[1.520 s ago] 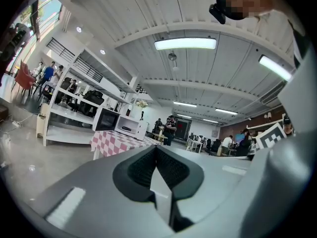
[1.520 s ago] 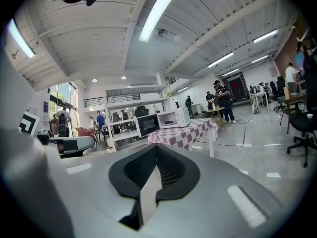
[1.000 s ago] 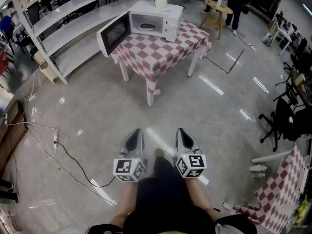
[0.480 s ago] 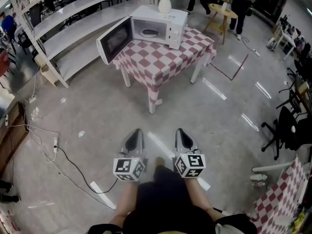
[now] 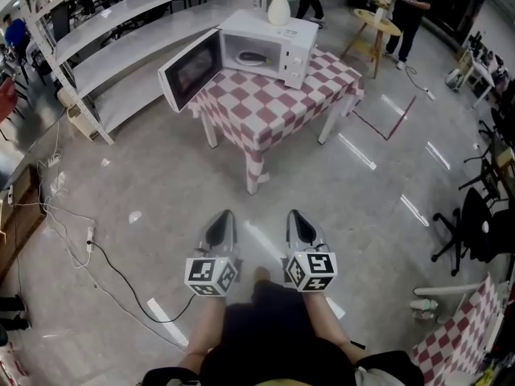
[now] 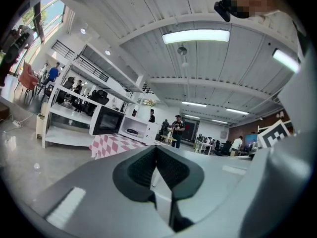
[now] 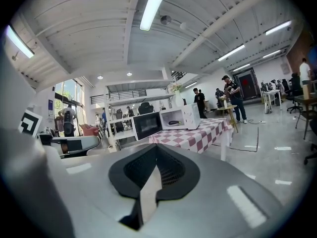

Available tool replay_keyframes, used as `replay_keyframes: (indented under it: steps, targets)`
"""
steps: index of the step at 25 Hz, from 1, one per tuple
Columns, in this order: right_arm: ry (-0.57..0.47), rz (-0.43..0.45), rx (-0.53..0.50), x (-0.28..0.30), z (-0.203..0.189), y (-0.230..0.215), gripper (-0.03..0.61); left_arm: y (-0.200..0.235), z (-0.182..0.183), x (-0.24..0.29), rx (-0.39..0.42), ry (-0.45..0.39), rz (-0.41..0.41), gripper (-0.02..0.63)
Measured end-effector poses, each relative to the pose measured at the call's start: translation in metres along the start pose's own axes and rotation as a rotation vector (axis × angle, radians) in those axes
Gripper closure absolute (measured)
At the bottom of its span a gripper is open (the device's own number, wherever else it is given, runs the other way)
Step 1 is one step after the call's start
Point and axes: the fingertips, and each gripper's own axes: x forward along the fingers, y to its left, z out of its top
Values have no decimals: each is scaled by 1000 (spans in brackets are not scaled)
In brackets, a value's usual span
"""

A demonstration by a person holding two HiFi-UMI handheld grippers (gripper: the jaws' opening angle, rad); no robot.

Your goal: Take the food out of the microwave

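Open microwave on checkered table

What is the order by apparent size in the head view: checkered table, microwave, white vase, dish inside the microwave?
1. checkered table
2. microwave
3. white vase and dish: they look about alike, so not ranked.

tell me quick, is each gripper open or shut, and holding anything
Left gripper: closed, jaws together, holding nothing.
Right gripper: closed, jaws together, holding nothing.
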Motion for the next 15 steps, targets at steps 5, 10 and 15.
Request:
replay_keyframes:
  steps: [5,10,15]
  targets:
    - [9,36,-19,29,2,-3,578,12,-2,23,-12,-13,24,606]
    - [3,53,-30,52,9,-11,577,19,-2,42,-24,-27,38,606]
    - [7,74,-37,66,15,-17,577,20,1,57,-26,-42,46,606]
